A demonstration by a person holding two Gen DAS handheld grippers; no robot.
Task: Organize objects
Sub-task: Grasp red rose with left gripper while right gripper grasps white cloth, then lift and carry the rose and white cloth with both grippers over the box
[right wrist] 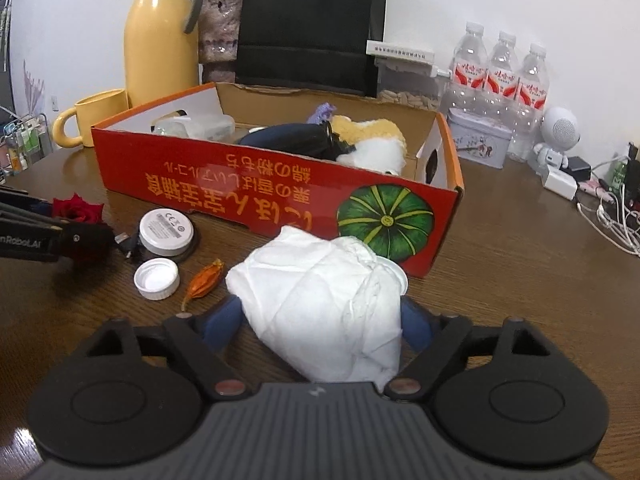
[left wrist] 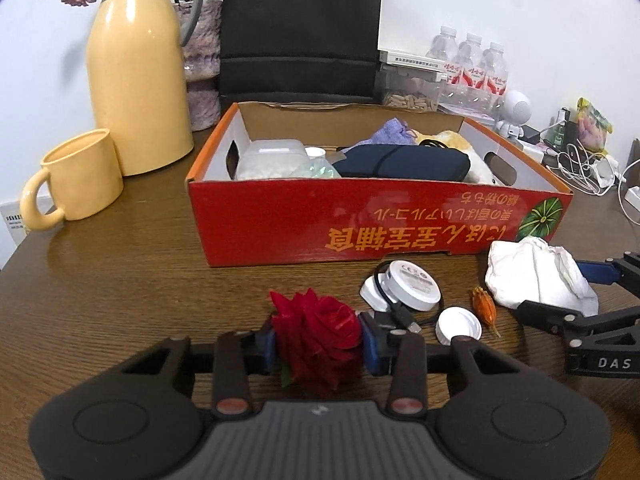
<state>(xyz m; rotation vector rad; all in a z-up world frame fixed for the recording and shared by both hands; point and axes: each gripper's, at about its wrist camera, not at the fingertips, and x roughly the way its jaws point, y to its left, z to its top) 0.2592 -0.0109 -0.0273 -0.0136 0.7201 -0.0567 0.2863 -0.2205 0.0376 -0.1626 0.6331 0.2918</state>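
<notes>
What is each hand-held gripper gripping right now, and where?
Left hand-held gripper: red rose, pads on the bloom's sides. Right hand-held gripper: pads flank the crumpled white tissue; firm contact cannot be told.

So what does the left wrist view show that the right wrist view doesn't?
Left wrist only: the left gripper with its jaws against the red rose. Right wrist only: a patterned tin beside the water bottles, and the right gripper straddling the crumpled white tissue. Both: the red cardboard box, the white bottle cap, the round white device, and the dried orange pod.
</notes>
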